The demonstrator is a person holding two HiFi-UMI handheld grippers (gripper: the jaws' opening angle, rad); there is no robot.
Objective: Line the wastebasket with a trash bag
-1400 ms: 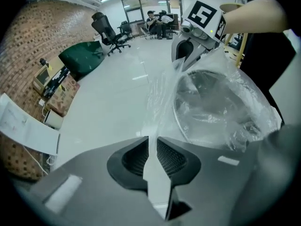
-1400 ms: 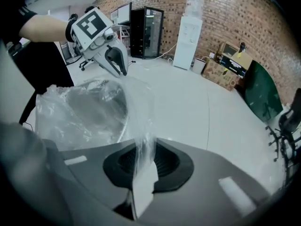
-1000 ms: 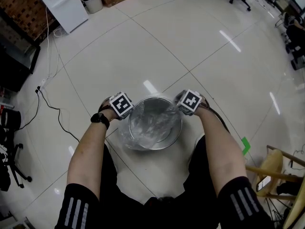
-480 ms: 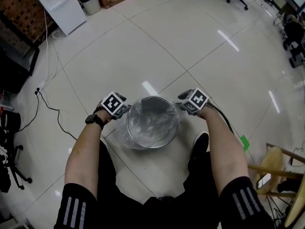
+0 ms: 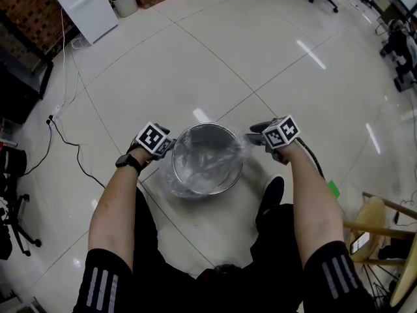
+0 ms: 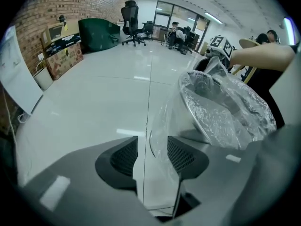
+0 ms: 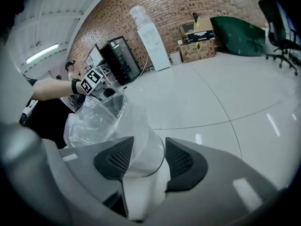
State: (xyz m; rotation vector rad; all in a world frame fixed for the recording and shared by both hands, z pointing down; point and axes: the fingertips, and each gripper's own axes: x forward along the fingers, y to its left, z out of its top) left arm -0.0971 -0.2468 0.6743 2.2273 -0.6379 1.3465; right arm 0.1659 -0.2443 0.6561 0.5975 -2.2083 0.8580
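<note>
Head view is showing the wastebasket (image 5: 207, 158) standing between the left gripper (image 5: 171, 147) and right gripper (image 5: 253, 137), equally near; both are gaping wide, trash bag (image 5: 160, 182) film hanging loose between their jaws over the rim.

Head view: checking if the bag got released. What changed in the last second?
The left gripper and right gripper opened, letting go of the trash bag; film hangs loose between their jaws. The right one drew outward from the rim. The wastebasket stayed put, bag draped over it.
</note>
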